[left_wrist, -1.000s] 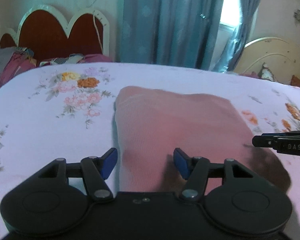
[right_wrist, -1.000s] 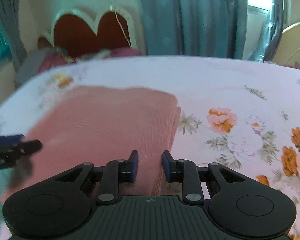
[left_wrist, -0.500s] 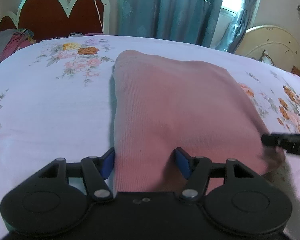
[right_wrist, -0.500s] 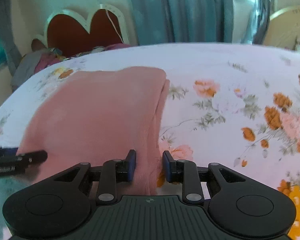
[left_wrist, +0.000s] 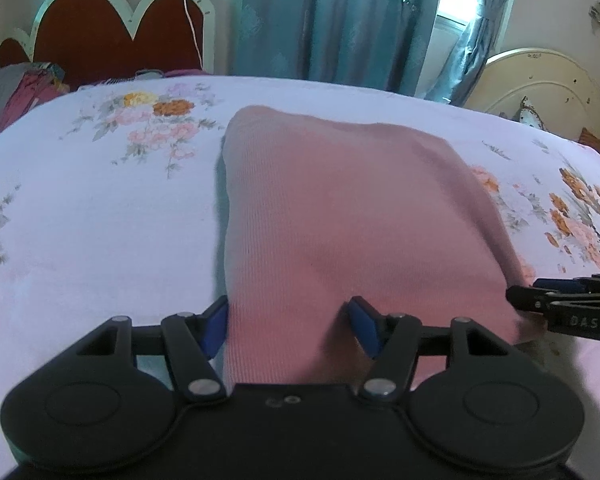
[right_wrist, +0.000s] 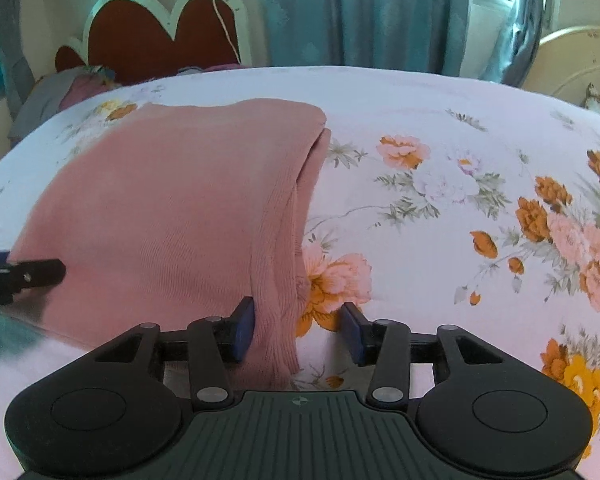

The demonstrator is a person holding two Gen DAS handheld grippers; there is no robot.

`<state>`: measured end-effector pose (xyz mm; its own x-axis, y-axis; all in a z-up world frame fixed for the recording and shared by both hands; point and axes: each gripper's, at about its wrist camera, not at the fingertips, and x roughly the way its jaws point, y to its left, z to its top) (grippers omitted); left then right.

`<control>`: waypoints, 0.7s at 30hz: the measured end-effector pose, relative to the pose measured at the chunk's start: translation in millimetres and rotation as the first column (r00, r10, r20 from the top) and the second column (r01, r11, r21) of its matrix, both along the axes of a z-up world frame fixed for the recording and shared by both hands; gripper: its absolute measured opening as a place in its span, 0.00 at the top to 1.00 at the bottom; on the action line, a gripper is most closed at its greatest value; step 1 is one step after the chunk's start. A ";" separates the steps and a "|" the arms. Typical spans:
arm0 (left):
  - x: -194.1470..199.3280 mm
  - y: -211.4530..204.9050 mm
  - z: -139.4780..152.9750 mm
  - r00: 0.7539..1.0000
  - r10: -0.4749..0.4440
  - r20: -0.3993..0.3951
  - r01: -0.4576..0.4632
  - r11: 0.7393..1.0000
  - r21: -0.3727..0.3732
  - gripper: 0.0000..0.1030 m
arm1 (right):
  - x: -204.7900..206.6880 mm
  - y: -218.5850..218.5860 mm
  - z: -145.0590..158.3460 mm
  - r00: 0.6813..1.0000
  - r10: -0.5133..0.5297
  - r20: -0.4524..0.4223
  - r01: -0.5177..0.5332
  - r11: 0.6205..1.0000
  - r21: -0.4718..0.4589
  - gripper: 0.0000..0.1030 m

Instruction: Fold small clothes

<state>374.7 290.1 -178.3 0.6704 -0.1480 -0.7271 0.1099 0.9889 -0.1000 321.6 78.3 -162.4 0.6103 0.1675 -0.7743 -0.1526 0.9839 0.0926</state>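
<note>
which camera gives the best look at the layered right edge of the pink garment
The right wrist view: the pink garment shows its stacked layers along the right edge, running down between the open right gripper fingers. The left wrist view shows the garment's flat top, with that edge only as a sloping outline.

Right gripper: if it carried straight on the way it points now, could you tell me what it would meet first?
The right gripper is open over the pink garment's right edge, so it would probably slide along that folded edge first, then the floral bedsheet; depth is unclear.
</note>
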 end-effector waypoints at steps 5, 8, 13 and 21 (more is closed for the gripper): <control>-5.9 -4.8 0.6 1.000 -0.003 0.012 0.003 0.999 0.045 0.11 | 0.1 5.2 -2.3 1.000 -0.009 0.005 0.009 1.000 -0.014 0.57; -4.8 -9.5 -6.7 1.000 -0.004 -0.018 0.005 0.999 0.053 0.10 | 0.3 7.9 -1.8 1.000 0.001 0.003 -0.001 0.999 -0.033 0.57; -1.6 -13.5 -14.3 0.998 0.040 -0.055 -0.036 0.997 0.069 0.01 | 3.9 4.2 -1.2 1.000 -0.005 -0.025 0.004 1.000 -0.011 0.57; -24.5 -18.8 12.7 0.987 0.157 -0.037 -0.152 0.980 0.126 0.00 | -24.6 -6.0 33.7 0.998 -0.048 0.042 0.043 0.993 0.106 0.56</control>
